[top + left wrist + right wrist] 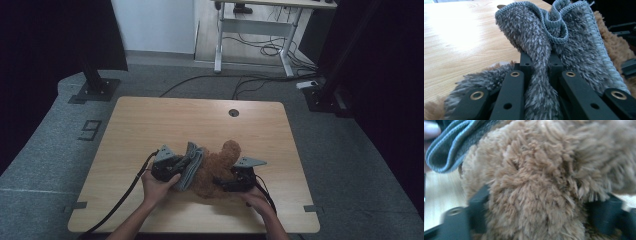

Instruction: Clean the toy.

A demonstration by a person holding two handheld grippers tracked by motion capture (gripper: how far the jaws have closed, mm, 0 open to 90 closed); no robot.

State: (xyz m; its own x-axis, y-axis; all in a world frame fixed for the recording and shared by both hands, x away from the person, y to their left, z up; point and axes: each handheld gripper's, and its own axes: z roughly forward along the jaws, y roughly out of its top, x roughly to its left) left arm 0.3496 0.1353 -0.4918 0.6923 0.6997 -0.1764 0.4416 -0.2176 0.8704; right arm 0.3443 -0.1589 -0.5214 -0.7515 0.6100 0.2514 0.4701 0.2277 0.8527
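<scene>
A brown plush toy [222,161] lies on the wooden table [150,120], with a grey fuzzy cloth [192,162] draped on its left side. My left gripper [181,167] is shut on a fold of that cloth [534,32]; in the left gripper view the fabric runs pinched between the two black jaws of the left gripper [540,61]. My right gripper [225,183] sits at the toy's right side. In the right gripper view its jaws stand wide apart on either side of the brown fur [536,182], the right gripper [536,207] open around it. The grey cloth's hem [446,150] shows at the upper left.
A round cable hole [233,112] sits near the table's far edge. Black cables trail from both grippers toward the front edge. A white desk frame [250,30] and floor cables lie beyond the table.
</scene>
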